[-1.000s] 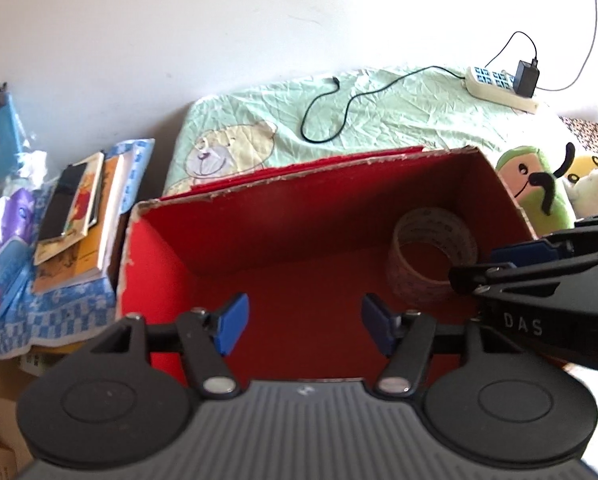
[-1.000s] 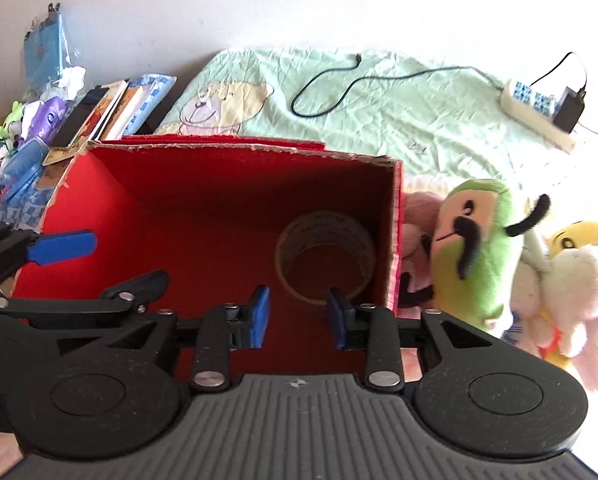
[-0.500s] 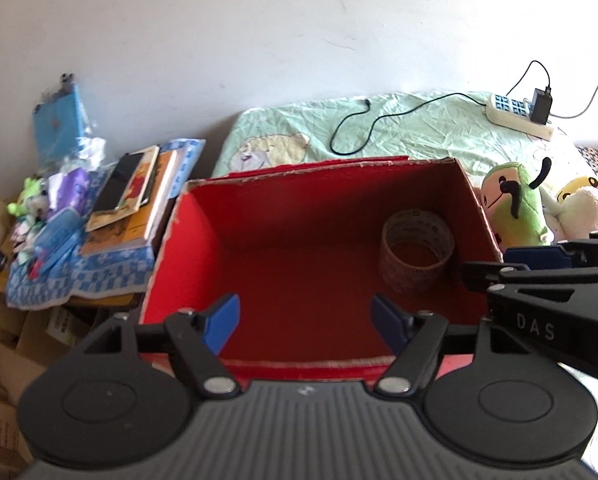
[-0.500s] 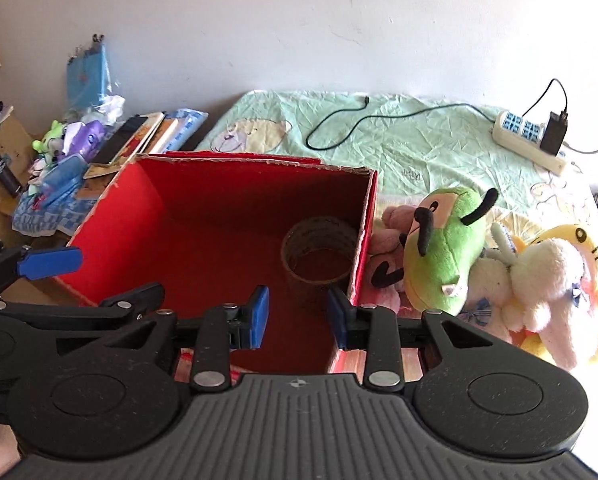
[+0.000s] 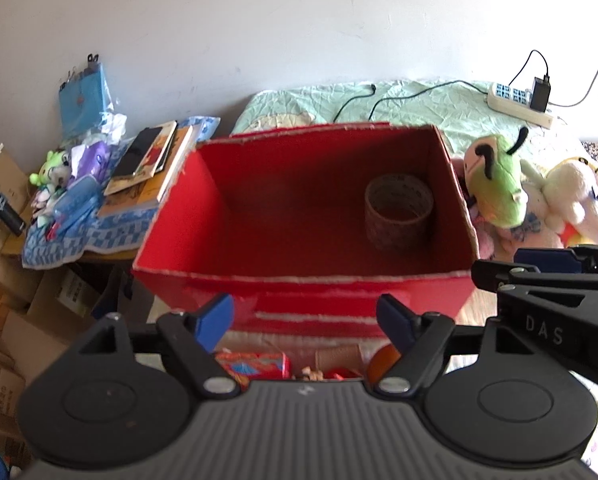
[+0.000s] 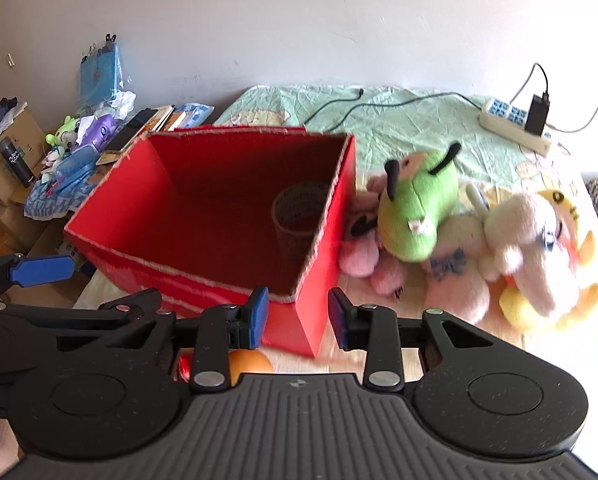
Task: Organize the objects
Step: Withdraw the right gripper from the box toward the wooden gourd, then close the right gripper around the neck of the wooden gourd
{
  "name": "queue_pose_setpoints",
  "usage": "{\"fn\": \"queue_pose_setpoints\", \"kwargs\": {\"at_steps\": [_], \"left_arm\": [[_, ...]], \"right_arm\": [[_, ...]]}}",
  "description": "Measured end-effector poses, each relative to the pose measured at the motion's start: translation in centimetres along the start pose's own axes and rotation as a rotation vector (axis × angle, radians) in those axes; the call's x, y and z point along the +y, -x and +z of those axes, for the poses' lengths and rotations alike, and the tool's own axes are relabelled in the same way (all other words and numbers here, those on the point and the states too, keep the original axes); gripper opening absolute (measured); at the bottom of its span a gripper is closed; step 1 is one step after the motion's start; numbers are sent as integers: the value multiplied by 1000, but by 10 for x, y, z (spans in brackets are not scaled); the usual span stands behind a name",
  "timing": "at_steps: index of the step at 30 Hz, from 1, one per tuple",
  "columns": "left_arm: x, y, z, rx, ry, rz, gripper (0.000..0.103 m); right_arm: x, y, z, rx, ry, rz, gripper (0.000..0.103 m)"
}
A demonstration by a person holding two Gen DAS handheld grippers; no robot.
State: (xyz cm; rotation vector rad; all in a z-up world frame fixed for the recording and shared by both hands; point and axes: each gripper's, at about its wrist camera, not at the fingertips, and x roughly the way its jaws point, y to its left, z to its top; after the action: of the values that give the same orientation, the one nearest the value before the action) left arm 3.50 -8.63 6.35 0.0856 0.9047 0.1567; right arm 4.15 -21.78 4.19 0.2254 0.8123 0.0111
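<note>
Grippers number 2, both empty: the left gripper point(image 5: 305, 320) has its blue pads spread wide with nothing between them, and the right gripper point(image 6: 297, 312) stands parted more narrowly, gripping nothing and touching nothing. Just ahead of both sits 1 red box point(image 5: 299, 284), open at the top, its near wall right past the left fingertips and its near right corner straight in front of the right gripper. Inside, toward the far right corner as the left gripper sees it, stands 1 tape roll point(image 5: 399, 210) on the box floor; the remaining floor is bare red. Below the left gripper, partly hidden by its body, lie small items including 1 red packet point(image 5: 255, 364) and 1 orange ball point(image 6: 249, 364). Right of the box, touching its side, plush toys are heaped: 1 green plush point(image 6: 417, 216), 1 white and yellow plush point(image 6: 539, 240) and pink ones whose count I cannot tell. Beyond the box the green bedsheet point(image 6: 399, 124) carries 1 power strip point(image 6: 515, 124) with 1 black cable. Far left, a stack of books point(image 5: 147, 168) rests on a cluttered side table.
</note>
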Motion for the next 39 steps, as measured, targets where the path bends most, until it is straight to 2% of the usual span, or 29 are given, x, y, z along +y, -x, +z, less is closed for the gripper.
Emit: {"fn": "queue_pose_setpoints", "kwargs": {"at_steps": [9,26,39], "left_arm": [[-15,-6,-18,60,-19,10,80],[-21,-33,-44,165,-79,-24,85],[-18,-40,-56,189,-101,-66,89]], "right_arm": [[-9,-7,-25,67,-73,25,36],[-19,-26,-56,174,-168,32,36],[-32,-30,-69,204,-252,21,36]]}}
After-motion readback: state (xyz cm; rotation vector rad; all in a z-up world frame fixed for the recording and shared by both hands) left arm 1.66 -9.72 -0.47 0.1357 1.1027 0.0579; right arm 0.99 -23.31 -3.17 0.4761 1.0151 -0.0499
